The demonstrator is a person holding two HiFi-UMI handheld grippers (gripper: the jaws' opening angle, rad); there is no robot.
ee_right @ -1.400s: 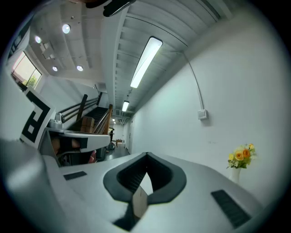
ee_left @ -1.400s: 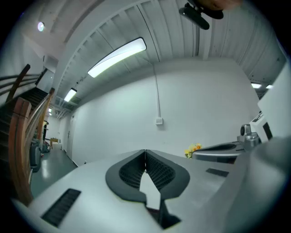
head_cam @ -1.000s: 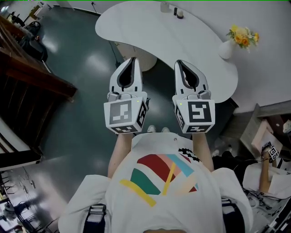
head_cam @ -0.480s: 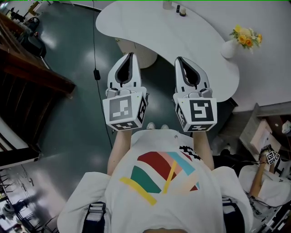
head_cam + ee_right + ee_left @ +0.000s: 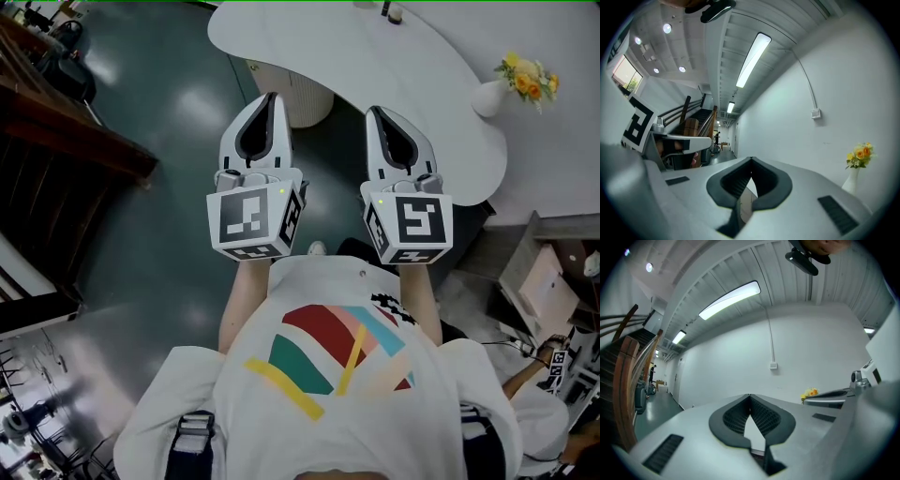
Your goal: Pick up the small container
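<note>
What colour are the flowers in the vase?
Yellow and orange flowers; the right gripper view shows them best.

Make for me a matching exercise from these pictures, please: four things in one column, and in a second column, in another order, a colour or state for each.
Things:
1. left gripper
2. vase
3. table
4. floor

States:
A. holds yellow flowers
B. dark green and shiny
C. fingers together, nothing between them
D. white, with a curved edge

Pairs: 1-C, 2-A, 3-D, 4-B
</note>
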